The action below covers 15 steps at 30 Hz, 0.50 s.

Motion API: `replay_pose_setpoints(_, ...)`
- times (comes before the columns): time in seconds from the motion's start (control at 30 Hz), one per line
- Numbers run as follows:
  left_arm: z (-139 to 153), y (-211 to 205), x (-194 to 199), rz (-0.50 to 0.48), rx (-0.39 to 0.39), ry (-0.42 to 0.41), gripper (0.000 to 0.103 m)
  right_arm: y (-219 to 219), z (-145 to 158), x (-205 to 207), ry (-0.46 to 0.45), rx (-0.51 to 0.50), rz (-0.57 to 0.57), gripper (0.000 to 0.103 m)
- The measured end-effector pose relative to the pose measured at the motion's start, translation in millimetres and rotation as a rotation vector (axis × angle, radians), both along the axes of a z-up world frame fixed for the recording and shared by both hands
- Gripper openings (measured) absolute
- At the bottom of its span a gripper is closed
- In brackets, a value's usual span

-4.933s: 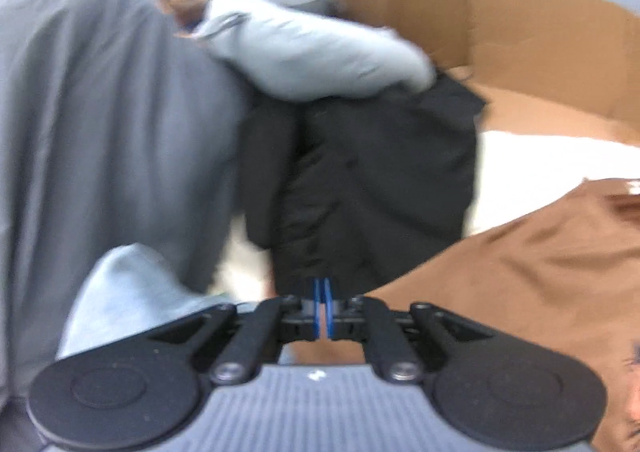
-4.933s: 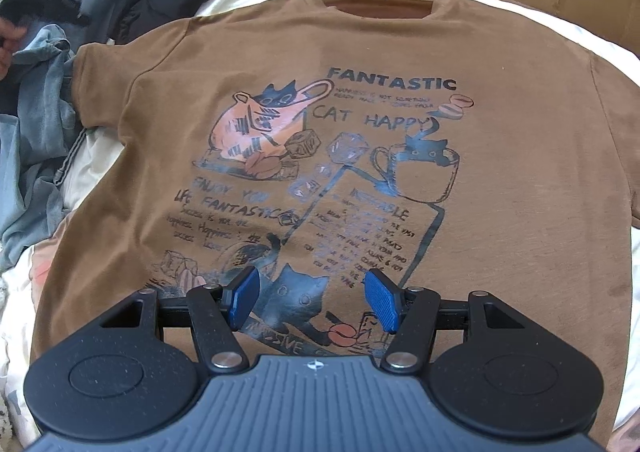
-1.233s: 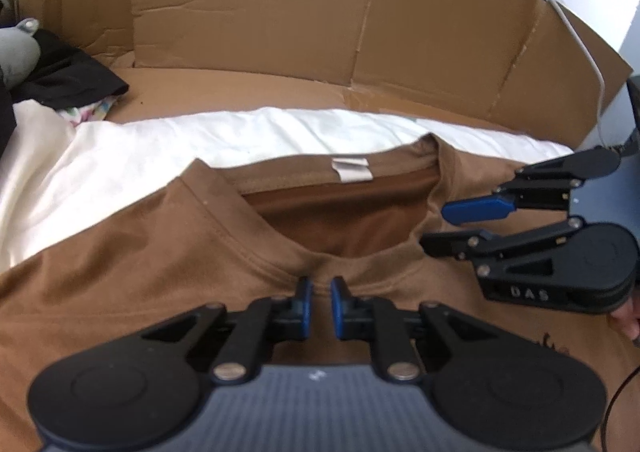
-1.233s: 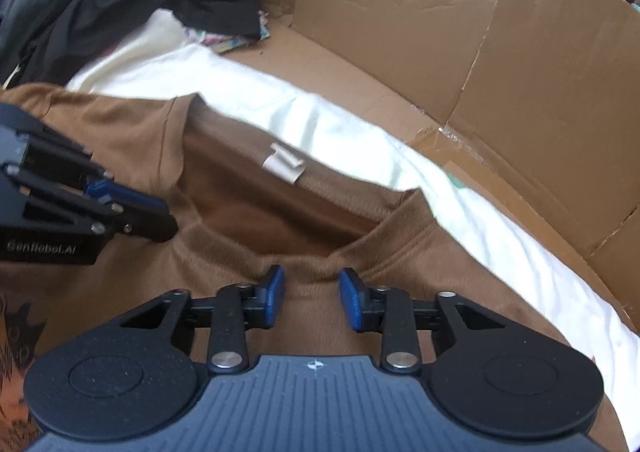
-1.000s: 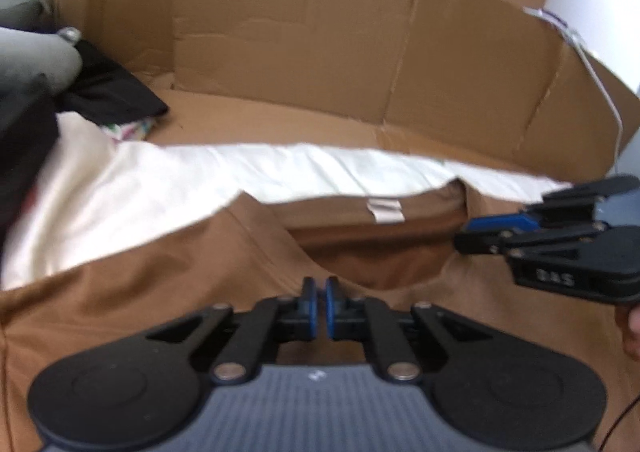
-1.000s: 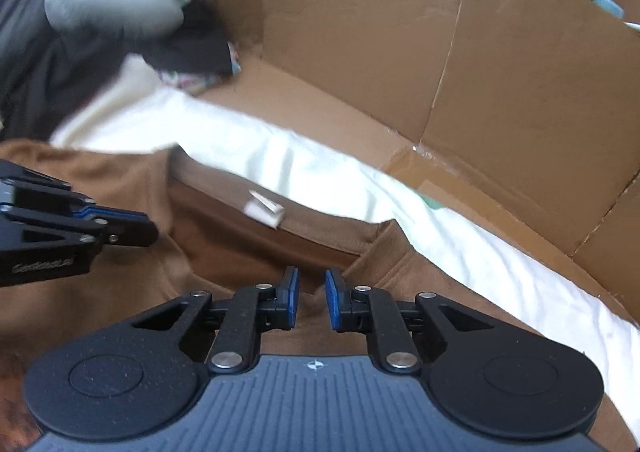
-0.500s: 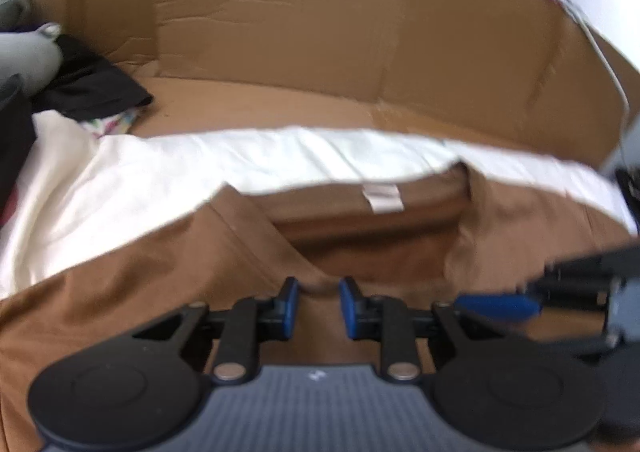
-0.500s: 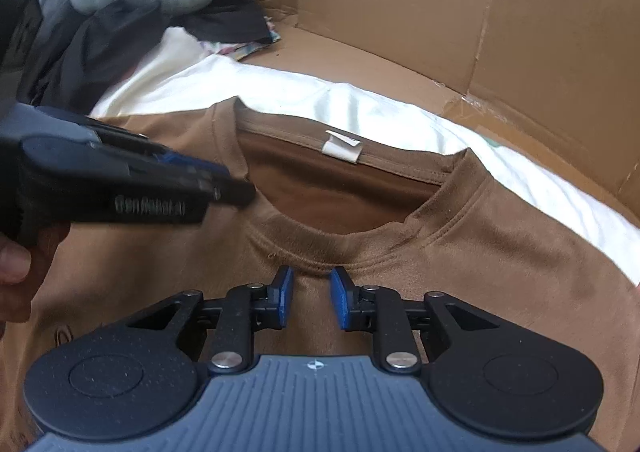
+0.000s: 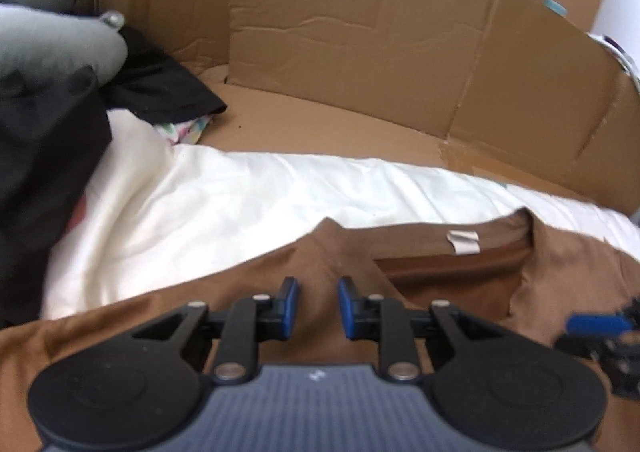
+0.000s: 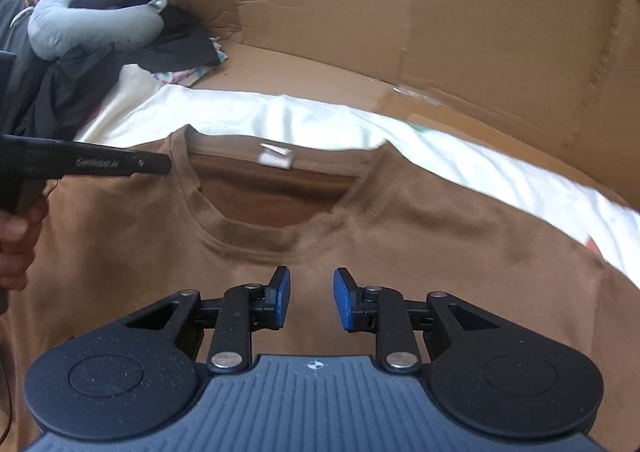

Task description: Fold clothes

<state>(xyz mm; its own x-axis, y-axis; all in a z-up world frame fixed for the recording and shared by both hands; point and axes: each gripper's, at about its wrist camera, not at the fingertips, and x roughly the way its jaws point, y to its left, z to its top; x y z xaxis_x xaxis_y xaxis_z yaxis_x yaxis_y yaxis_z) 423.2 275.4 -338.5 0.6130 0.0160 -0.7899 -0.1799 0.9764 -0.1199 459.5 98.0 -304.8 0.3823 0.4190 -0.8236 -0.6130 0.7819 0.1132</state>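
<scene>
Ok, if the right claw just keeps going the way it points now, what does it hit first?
Most likely the brown T-shirt: the right claw, jaws apart and holding nothing, aims down at the chest fabric just below the collar. Depth is hard to judge, but nothing else lies between.

We observe the left gripper (image 9: 317,307), jaws parted (nothing between), over the brown T-shirt (image 9: 280,272) beside its collar (image 9: 480,240).

Brown T-shirt (image 10: 400,236) — soft, matt knit cloth, lying on smooth white sheet (image 9: 248,192); behind, creased matt cardboard wall (image 10: 480,32) — rough paper.
</scene>
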Motion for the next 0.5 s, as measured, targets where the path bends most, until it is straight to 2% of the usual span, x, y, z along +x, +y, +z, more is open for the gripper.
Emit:
replay_pose_setpoints(0.03, -2.5, 0.5, 3.2, 0.005, -0.011, 0.007, 0.023, -5.2, 1.0, -1.1, 0.005, 0.002, -0.008, 0.031)
replay_pose_setpoints(0.23, -9.1, -6.9, 23.0, 0.009, 0.041, 0.018, 0.024, -30.6, 4.2, -14.0, 0.019, 0.022, -0.047, 0.031)
replay_pose_setpoints(0.33, -6.6, -16.3, 31.5, -0.037, 0.101, 0.025, 0.024, -38.5, -0.6, -21.1, 0.046, 0.042, -0.079, 0.031)
replay_pose_setpoints(0.4, -0.8, -16.8, 32.4, -0.062, 0.126, 0.007, 0.025, -39.9, -4.7, -26.5, 0.064, 0.05, -0.084, 0.031)
replay_pose_setpoints(0.5, 19.6, -8.5, 25.4, -0.065, 0.101, -0.041, 0.025, -40.6, -7.6, -35.7, 0.069, 0.058, -0.073, 0.032)
